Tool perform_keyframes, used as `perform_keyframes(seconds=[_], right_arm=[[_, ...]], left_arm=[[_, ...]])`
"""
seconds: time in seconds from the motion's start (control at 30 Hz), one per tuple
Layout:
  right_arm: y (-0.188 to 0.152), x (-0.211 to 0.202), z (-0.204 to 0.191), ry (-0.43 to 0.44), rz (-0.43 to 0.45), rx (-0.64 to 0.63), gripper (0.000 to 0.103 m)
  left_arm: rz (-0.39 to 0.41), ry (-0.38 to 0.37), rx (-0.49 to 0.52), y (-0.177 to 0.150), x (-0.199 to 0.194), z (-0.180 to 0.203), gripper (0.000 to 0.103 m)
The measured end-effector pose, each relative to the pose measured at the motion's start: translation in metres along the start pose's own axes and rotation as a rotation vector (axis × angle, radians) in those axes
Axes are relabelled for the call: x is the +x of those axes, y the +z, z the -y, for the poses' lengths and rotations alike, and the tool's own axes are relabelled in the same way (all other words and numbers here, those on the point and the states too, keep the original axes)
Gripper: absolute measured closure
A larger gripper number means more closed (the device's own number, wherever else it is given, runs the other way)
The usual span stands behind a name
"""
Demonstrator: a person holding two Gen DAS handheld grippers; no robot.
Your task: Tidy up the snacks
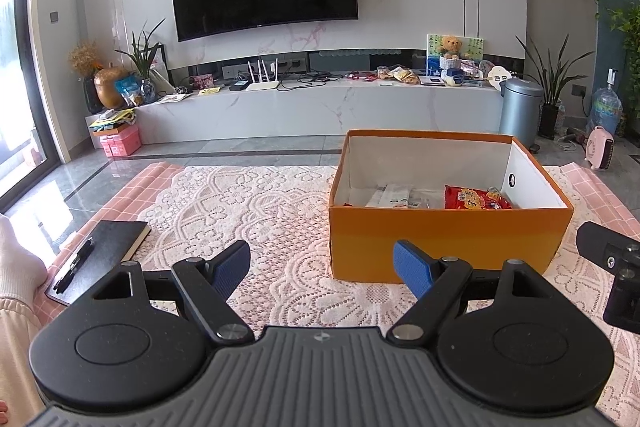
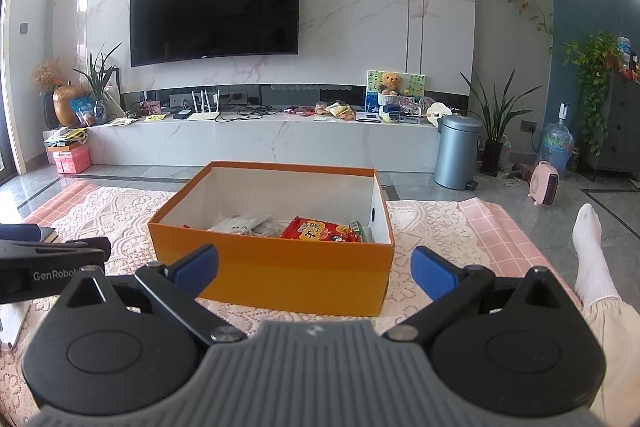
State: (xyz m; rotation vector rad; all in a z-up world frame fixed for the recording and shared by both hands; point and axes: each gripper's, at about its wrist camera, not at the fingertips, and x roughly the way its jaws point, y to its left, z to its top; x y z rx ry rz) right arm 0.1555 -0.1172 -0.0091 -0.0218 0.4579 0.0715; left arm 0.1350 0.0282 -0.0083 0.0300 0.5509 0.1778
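The left tongs (image 1: 322, 269) are hanging wide open over the lace cloth (image 1: 256, 203), gripping nothing, their blue pads (image 1: 412, 269) spread far apart just short of the orange box's (image 1: 448, 243) near left corner. The right tongs (image 2: 314, 269) are gaping just as wide and are also holding nothing, pointing straight at the box's (image 2: 272, 275) front wall. The two are hovering side by side, each one showing at the edge of the other's view.

Behind everything, a big dark television (image 2: 216, 7) is hanging on the marble wall above a long low cabinet (image 2: 264, 139) cluttered with cables and odds and ends. The lace cloth is lying over a pink checked mat (image 2: 496, 223) on the grey tiled floor. The orange box is sitting open on that cloth, and the snacks are lying inside on its bottom: a red packet (image 2: 320, 231) toward the right and pale wrapped packets (image 2: 244, 225) beside it on the left. A black notebook (image 1: 108, 251) with a pen (image 1: 74, 269) on it is resting at the cloth's left edge.
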Motion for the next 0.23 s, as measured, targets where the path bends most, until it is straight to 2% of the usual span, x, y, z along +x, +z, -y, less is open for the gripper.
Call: perform_keyframes(seconds=[0.23], right_arm=[[0.0002, -0.0011, -0.0003, -0.002, -0.001, -0.002, 0.004]], left_arm=[[0.01, -0.004, 0.006, 0.0014, -0.0044, 0.0001, 0.008]])
